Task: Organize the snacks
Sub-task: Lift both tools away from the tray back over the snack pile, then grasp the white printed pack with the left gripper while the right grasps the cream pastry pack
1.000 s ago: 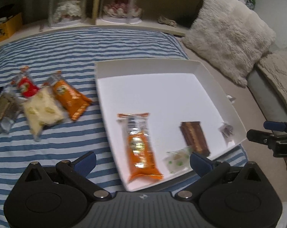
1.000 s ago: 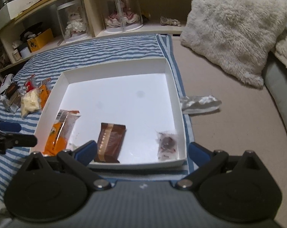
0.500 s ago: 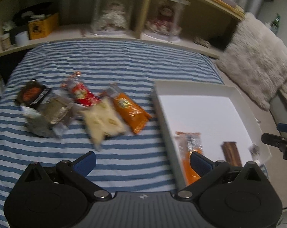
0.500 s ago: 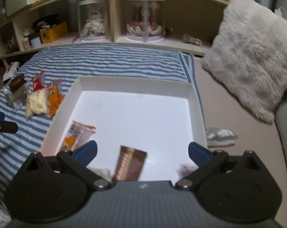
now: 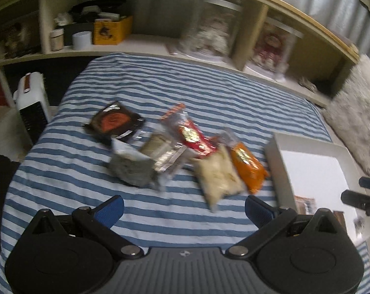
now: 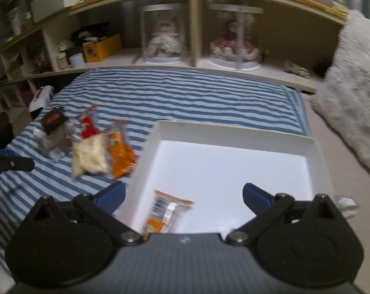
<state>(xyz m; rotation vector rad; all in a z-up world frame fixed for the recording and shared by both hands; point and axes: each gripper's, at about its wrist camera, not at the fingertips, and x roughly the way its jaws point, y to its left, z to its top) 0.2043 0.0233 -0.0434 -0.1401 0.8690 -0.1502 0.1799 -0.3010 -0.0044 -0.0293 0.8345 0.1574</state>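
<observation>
Several snack packs lie on the striped bedspread: a dark pack with a red oval (image 5: 112,122), a grey pouch (image 5: 129,167), a red pack (image 5: 193,137), a pale pack (image 5: 219,176) and an orange pack (image 5: 248,169). My left gripper (image 5: 183,208) hovers open just short of them, holding nothing. The white tray (image 6: 234,132) sits to the right and holds an orange-and-clear pack (image 6: 166,212). My right gripper (image 6: 182,193) stands open above the tray's near part. The same pale pack (image 6: 89,155) and orange pack (image 6: 120,155) lie left of the tray.
A shelf along the back carries two domed dolls (image 6: 162,36), a yellow box (image 5: 111,29) and jars. A fluffy cushion (image 6: 351,83) lies at the right. A white appliance (image 5: 31,105) stands beside the bed at the left. A crumpled wrapper (image 6: 345,202) lies right of the tray.
My left gripper has swung left from the tray to face the loose snacks. My right gripper has also turned left, so the tray's near contents slid out of its view.
</observation>
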